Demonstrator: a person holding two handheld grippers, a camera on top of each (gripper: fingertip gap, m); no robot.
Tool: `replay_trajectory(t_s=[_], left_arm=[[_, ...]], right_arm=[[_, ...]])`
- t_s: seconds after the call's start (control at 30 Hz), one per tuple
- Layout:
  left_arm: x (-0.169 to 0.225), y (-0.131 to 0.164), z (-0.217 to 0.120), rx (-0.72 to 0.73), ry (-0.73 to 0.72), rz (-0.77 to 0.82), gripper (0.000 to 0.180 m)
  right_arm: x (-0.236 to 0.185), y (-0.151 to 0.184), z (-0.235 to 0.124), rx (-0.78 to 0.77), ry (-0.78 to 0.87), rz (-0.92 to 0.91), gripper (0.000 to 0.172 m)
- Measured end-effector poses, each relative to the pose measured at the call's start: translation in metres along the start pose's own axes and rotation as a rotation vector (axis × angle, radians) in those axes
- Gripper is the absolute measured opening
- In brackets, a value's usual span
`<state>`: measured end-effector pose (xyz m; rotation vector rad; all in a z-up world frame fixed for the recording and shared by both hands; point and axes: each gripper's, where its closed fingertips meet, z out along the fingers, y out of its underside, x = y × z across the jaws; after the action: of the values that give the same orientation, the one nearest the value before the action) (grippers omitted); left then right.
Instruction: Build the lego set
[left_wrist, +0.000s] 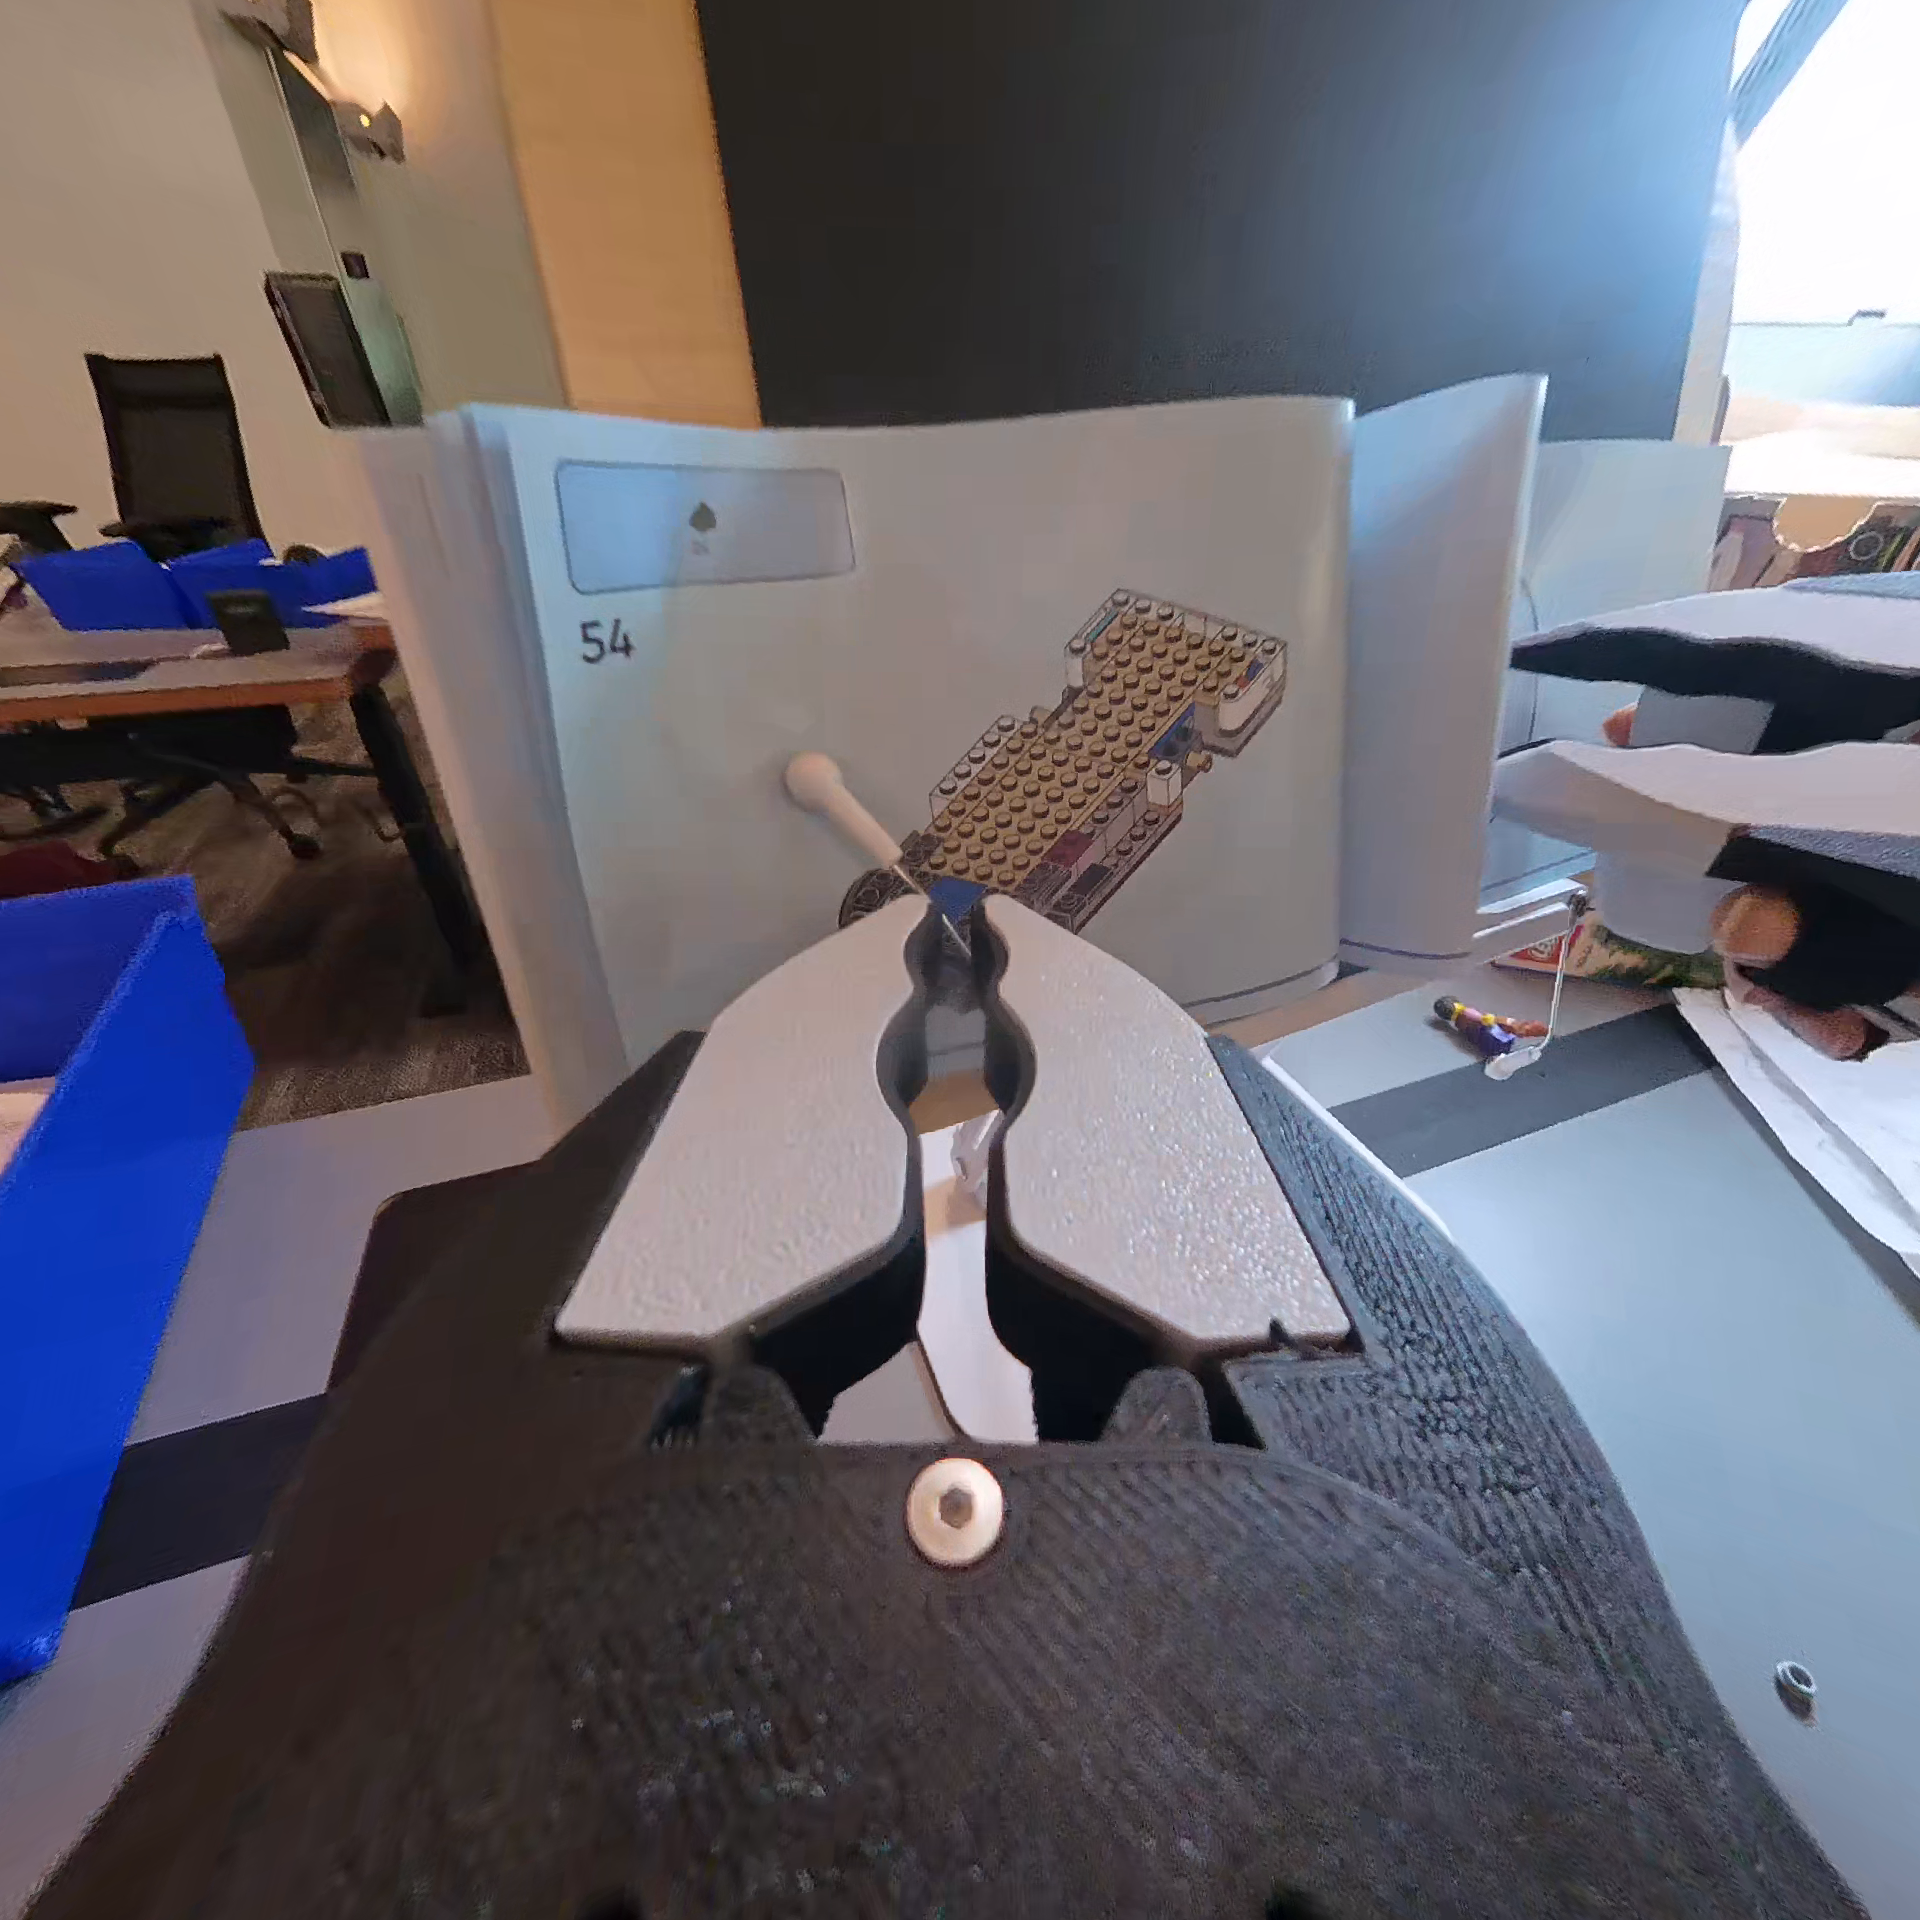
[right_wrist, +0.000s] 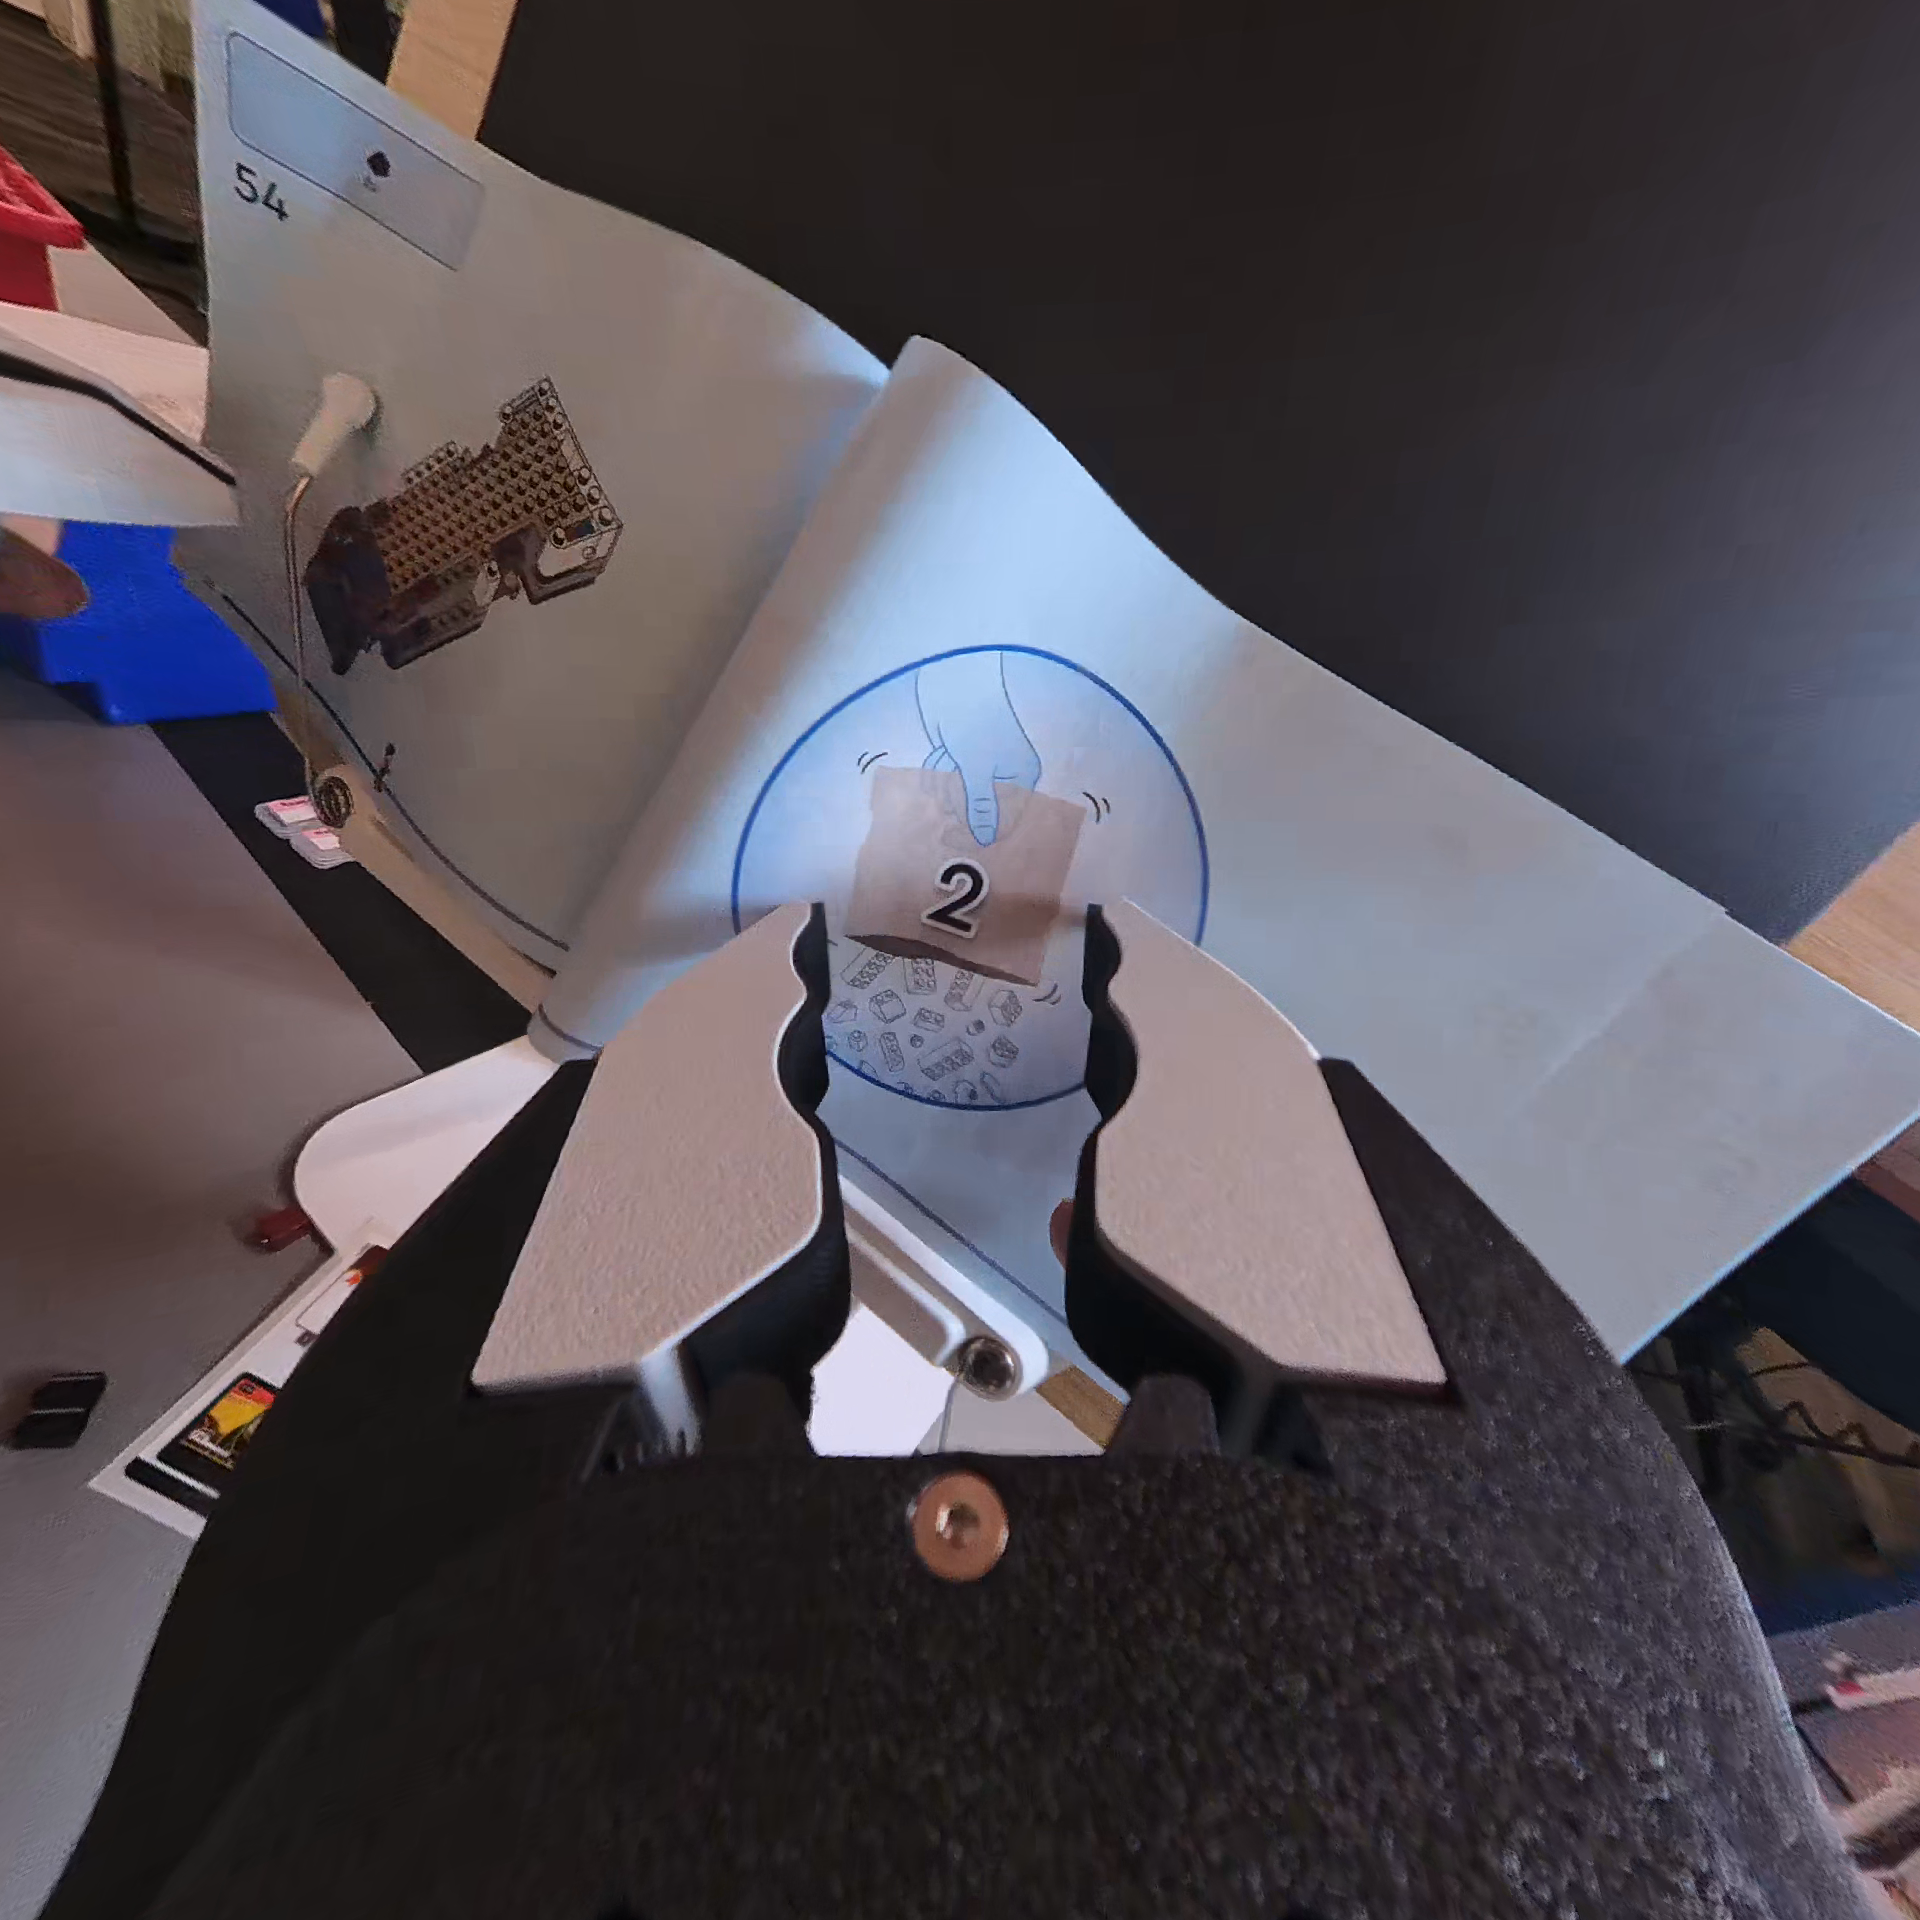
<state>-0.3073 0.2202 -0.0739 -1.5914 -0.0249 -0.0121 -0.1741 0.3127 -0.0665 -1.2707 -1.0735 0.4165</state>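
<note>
Blue and tiny, a flat toy tile (left_wrist: 956, 896) sits pinched at the tips of the left gripper (left_wrist: 954, 914), right before the open instruction booklet (left_wrist: 935, 675) standing on the table (left_wrist: 1621, 1299). Beside it, the right gripper (right_wrist: 951, 935) is spread wide, holding nothing, near the booklet's right page.

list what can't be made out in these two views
- Left wrist view: the small blue piece at the tips of the left tongs is mostly hidden by the fingertips; its shape is unclear.
- Left wrist view: the small figure on the grey table is too small for detail.
- Right wrist view: the stand's base under the instruction booklet is covered by the right tongs.
- Right wrist view: the booklet's right page is cut off by the edge.
</note>
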Motion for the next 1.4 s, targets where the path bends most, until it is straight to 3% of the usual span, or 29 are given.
replay_trajectory(t_s=[0.1, 0.2, 0.3, 0.4, 0.5, 0.6, 0.8, 1.1, 1.27, 1.4], left_arm=[[0.015, -0.018, -0.011, 0.059, 0.021, 0.045, 0.005], [0.056, -0.027, -0.004, 0.022, 0.145, 0.101, 0.014], [0.089, -0.023, 0.020, -0.088, 0.240, 0.113, 0.031], [0.102, -0.011, 0.046, -0.172, 0.281, 0.117, 0.036], [0.100, -0.008, 0.060, -0.166, 0.241, 0.183, 0.007], [0.101, -0.007, 0.058, -0.153, 0.261, 0.191, 0.000], [0.096, -0.009, 0.044, -0.078, 0.336, 0.112, 0.000], [0.075, -0.001, 0.035, -0.090, 0.327, 0.071, 0.001], [0.080, 0.001, 0.021, -0.100, 0.385, 0.035, 0.017], [0.093, 0.004, 0.021, -0.119, 0.405, 0.072, 0.026]], right_arm=[[-0.006, -0.003, 0.003, 0.012, -0.007, 0.007, 0.047], [-0.014, -0.006, 0.005, 0.022, -0.023, 0.018, 0.047], [-0.026, -0.008, 0.008, 0.027, -0.067, 0.014, 0.047], [-0.044, -0.005, 0.007, 0.025, -0.170, 0.001, 0.048], [-0.049, -0.003, -0.007, 0.041, -0.246, -0.008, 0.050], [-0.026, -0.005, -0.028, 0.108, -0.192, 0.015, 0.052], [0.042, 0.001, -0.048, 0.174, -0.068, 0.208, 0.057], [0.034, 0.003, -0.024, 0.124, -0.160, 0.285, 0.051], [0.018, -0.003, -0.020, 0.112, -0.260, 0.331, 0.043], [0.036, -0.010, -0.024, 0.148, -0.121, 0.269, 0.045]])
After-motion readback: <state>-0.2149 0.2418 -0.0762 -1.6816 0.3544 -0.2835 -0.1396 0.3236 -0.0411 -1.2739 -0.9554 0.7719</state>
